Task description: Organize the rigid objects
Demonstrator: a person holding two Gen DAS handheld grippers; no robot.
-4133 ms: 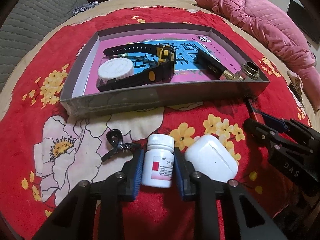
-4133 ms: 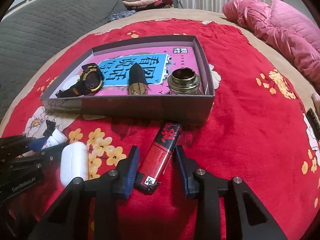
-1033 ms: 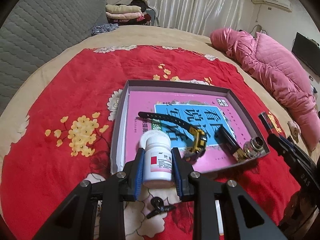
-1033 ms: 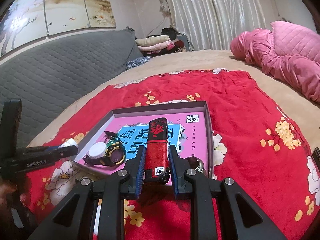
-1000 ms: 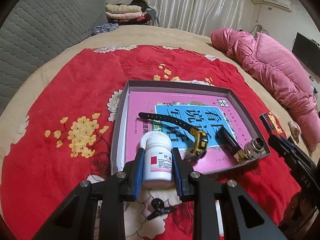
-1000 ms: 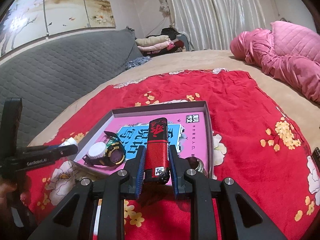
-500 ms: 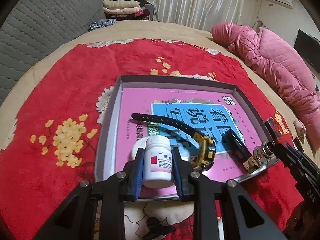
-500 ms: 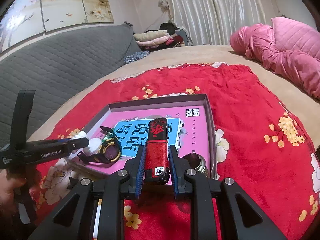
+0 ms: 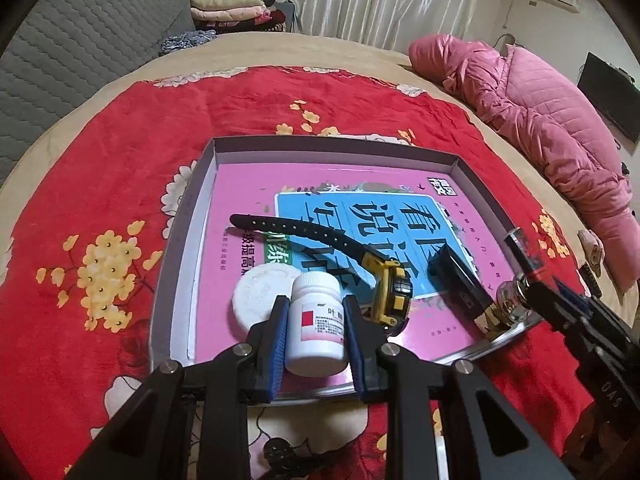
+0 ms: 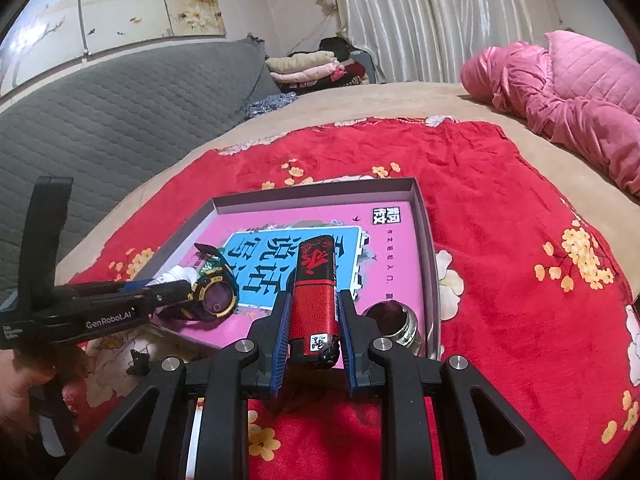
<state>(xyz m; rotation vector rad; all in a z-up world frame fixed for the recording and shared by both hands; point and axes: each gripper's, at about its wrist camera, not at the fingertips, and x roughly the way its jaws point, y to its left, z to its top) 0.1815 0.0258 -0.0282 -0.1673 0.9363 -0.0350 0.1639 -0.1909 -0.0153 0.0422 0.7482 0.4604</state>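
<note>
My left gripper (image 9: 316,328) is shut on a white pill bottle (image 9: 318,320) with a red label, held upright over the near part of the grey tray (image 9: 182,236). Inside the tray lie a pink book, a white round lid (image 9: 260,296), a black and yellow watch (image 9: 390,290), a black lighter (image 9: 460,284) and a metal fitting (image 9: 510,300). My right gripper (image 10: 312,324) is shut on a red and black lighter (image 10: 314,300), held above the tray's near right corner (image 10: 434,312). In the right wrist view the left gripper (image 10: 132,300) reaches in from the left.
The tray rests on a red flowered blanket (image 9: 100,160) on a bed. A black clip (image 10: 138,360) lies on the blanket near the tray's front. A pink quilted jacket (image 9: 540,120) is at the far right, and a grey headboard (image 10: 100,120) with folded clothes at the back left.
The left gripper has carried the pill bottle forward and down over the tray's near part. The right gripper has kept almost still with the red lighter.
</note>
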